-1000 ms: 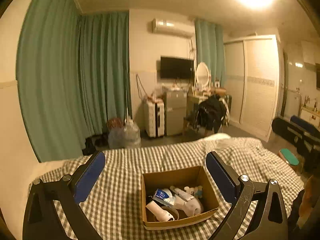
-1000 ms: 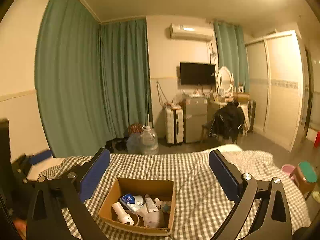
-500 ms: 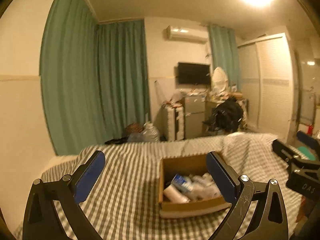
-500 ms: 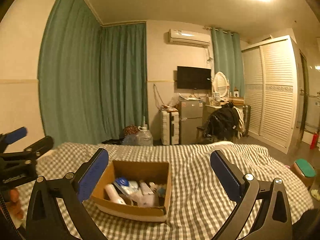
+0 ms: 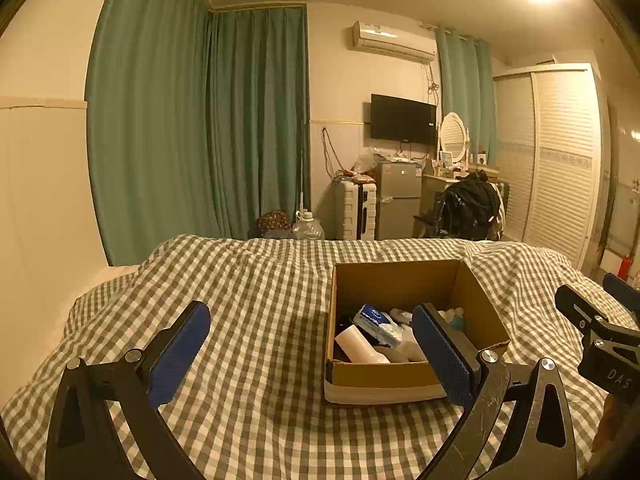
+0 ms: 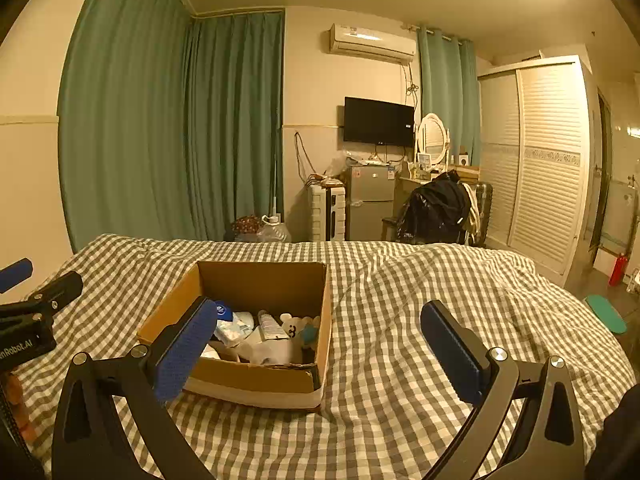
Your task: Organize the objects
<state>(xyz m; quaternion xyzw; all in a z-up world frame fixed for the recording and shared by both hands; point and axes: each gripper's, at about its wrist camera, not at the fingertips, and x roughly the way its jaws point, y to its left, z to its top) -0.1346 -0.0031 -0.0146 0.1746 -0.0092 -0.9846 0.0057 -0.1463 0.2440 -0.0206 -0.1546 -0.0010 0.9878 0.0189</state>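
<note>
An open cardboard box (image 5: 400,280) sits on a bed with a grey checked cover (image 5: 260,300). It also shows in the right wrist view (image 6: 260,280). Inside lie a white tube (image 5: 360,346), a blue and white pack (image 5: 376,320), a small white plush toy (image 6: 294,326) and other small items. My left gripper (image 5: 310,344) is open and empty, just left of and before the box. My right gripper (image 6: 320,340) is open and empty, above the box's right front corner. Each gripper shows at the edge of the other's view.
Beyond the bed stand green curtains (image 5: 200,120), a white suitcase (image 5: 356,212), a small fridge (image 5: 400,200), a chair with a black bag (image 5: 468,208), a wall TV (image 5: 402,118) and a white louvred wardrobe (image 5: 560,152). A wall (image 5: 40,200) runs along the bed's left side.
Both grippers have come lower and closer to the bed and the box, so the box looks larger. Both stay open and empty.
</note>
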